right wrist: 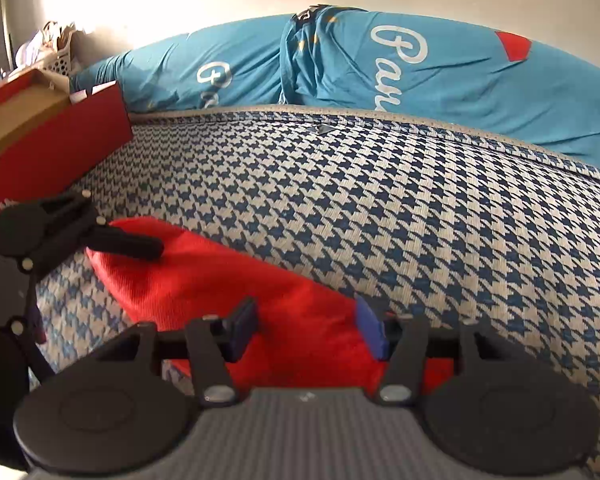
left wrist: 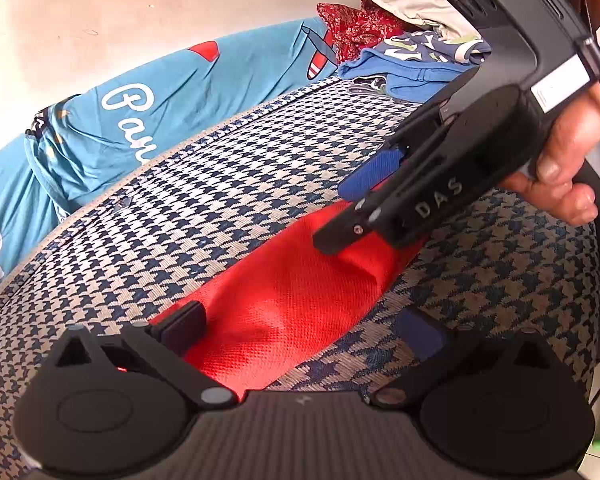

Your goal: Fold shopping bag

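Houndstooth cover (left wrist: 228, 208) carries the red bag (left wrist: 292, 304) — left gripper (left wrist: 300, 332) spread wide (likely pinning one end), right gripper (right wrist: 306, 330) half-closed astride the other, not yet pinching.

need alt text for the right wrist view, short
A folded red fabric shopping bag lies on a blue-and-white houndstooth mat, with the right gripper open astride its near end. The left gripper rests a finger on the bag's far end. Behind lie teal printed bedding and a red cardboard box.
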Demonstrator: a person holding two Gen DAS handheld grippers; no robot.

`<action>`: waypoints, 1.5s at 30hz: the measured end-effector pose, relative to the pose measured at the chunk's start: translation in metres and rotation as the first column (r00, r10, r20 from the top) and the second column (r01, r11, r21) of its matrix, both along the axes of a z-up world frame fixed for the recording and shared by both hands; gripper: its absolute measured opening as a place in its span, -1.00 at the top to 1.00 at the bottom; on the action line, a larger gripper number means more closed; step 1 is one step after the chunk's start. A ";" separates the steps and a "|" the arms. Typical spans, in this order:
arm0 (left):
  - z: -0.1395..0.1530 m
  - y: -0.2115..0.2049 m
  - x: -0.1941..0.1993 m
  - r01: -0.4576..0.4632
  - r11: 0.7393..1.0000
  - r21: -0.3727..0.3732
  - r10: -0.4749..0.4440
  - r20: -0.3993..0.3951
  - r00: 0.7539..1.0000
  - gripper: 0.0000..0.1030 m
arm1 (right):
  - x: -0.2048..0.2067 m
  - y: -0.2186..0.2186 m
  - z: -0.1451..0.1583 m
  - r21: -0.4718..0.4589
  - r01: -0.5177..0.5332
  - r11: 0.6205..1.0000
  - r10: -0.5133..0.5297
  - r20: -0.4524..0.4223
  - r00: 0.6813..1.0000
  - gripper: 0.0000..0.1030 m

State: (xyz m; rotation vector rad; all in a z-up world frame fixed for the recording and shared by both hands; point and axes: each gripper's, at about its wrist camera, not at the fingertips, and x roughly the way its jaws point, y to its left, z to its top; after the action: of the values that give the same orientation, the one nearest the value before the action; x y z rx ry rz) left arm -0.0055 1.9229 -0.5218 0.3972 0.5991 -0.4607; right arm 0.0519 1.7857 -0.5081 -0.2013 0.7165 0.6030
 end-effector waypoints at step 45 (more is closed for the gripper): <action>-0.005 0.021 -0.004 -0.170 0.981 -0.089 0.167 -0.039 0.985 -1.00 | 0.000 0.002 -0.003 -0.006 -0.016 1.000 0.016 0.024 1.000 -0.20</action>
State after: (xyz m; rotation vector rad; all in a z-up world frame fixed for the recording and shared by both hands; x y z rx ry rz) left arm -0.0095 1.9438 -0.5270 0.2493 0.6344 -0.3309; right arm 0.0515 1.7874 -0.5114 -0.2196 0.6943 0.6124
